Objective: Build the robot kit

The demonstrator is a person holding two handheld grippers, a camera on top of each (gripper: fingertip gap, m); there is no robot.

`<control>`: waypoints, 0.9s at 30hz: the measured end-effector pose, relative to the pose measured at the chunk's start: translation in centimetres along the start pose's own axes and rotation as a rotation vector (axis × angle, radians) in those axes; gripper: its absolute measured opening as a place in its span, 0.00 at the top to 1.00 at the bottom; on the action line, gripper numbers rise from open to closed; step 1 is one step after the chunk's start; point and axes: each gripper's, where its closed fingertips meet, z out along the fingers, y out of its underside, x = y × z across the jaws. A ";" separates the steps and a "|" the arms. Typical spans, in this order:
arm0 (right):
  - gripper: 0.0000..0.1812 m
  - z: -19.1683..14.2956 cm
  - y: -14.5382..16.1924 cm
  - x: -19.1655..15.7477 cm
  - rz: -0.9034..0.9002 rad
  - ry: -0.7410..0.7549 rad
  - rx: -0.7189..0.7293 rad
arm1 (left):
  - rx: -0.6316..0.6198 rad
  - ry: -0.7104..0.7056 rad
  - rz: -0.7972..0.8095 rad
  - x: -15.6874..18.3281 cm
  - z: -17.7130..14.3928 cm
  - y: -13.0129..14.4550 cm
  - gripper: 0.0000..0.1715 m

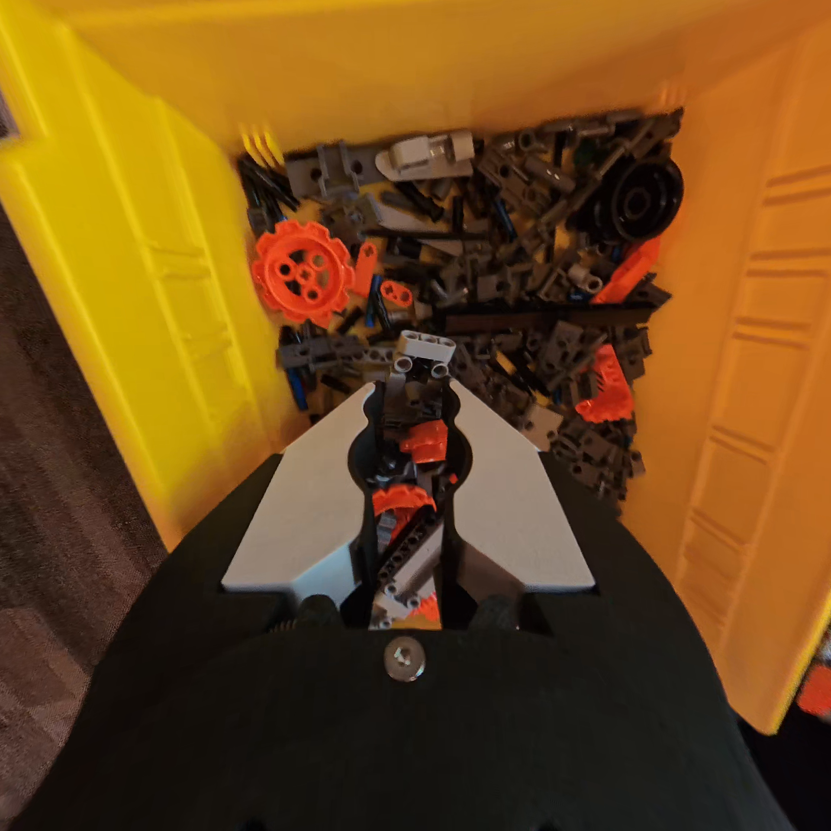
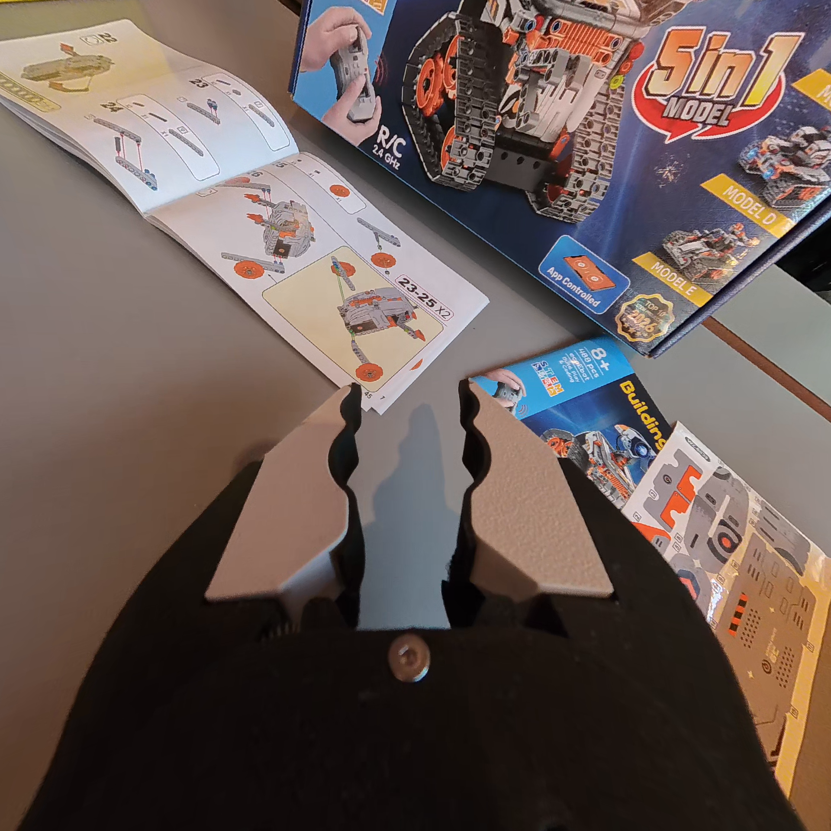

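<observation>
Left gripper (image 1: 410,391), narrowly parted, is gripping a grey brick assembly (image 1: 425,355) inside the yellow bin (image 1: 404,67); right gripper (image 2: 410,395), jaws wide, is hovering empty over the grey table (image 2: 112,359).

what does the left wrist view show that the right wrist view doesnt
Only the left wrist view: a yellow bin with a heap of loose building pieces, an orange gear wheel, and the left hand-held gripper shut on a small grey and black assembly.
Only the right wrist view: an open instruction booklet, a blue toy box, a sticker sheet, a grey table, and the open, empty right hand-held gripper.
Both: no object in common.
</observation>
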 end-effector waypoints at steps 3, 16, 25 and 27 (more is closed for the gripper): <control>0.76 0.0 0.0 0.0 -0.002 -0.001 -0.002 | -0.068 0.011 0.012 0.4 -0.7 2.1 0.86; 0.76 0.0 -0.1 -0.1 -0.002 0.002 0.002 | 0.030 0.078 0.009 1.2 -5.6 3.9 0.82; 0.94 -0.1 -10.8 -6.2 0.113 -0.259 0.212 | 0.305 0.037 -0.021 0.7 -11.5 1.9 0.91; 0.96 0.1 -20.0 -13.1 0.100 -0.573 0.283 | 0.399 0.048 -0.030 1.1 -13.7 1.8 0.91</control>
